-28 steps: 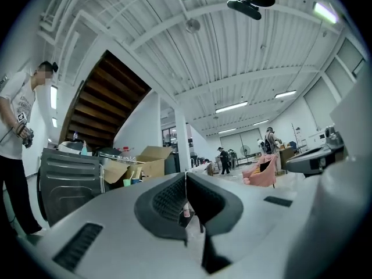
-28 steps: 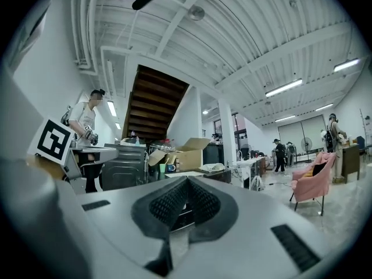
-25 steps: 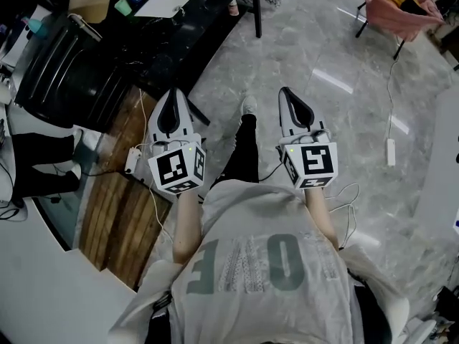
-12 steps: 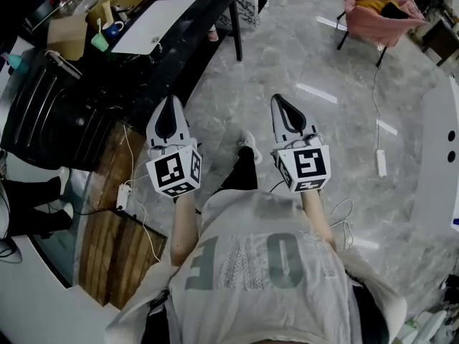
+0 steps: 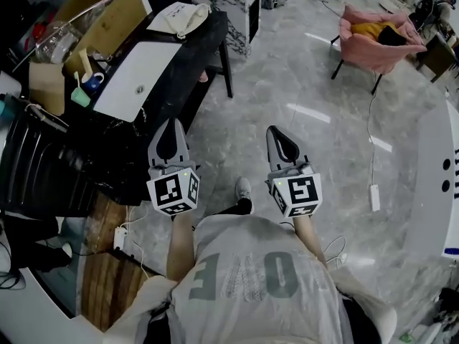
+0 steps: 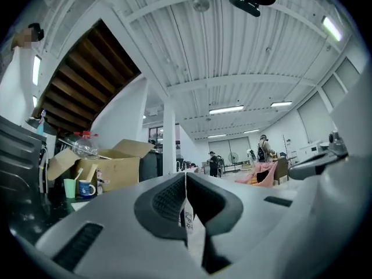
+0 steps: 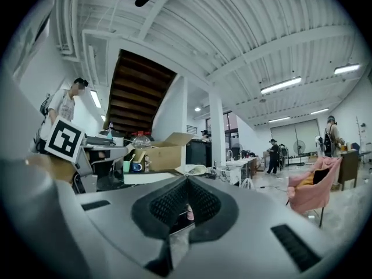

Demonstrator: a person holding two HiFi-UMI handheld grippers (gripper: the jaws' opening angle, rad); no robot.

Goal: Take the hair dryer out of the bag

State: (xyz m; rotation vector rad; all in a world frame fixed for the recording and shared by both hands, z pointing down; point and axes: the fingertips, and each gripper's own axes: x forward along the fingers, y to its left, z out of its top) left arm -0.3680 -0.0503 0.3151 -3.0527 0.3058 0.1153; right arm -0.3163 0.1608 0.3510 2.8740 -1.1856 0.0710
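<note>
Though beside the table point(image 5: 203, 45) edge, left gripper point(image 5: 170, 122) and right gripper point(image 5: 277, 130), jaws together, over open floor point(image 5: 323, 156).

The bench point(image 5: 209, 43) stands at the left. On it a box point(image 5: 107, 13) sits at the far left, a bag point(image 5: 183, 16) lies to its right, and two cups point(image 5: 84, 90) stand nearer. A chair point(image 5: 376, 38) stands on the floor point(image 5: 315, 84), far right.
</note>
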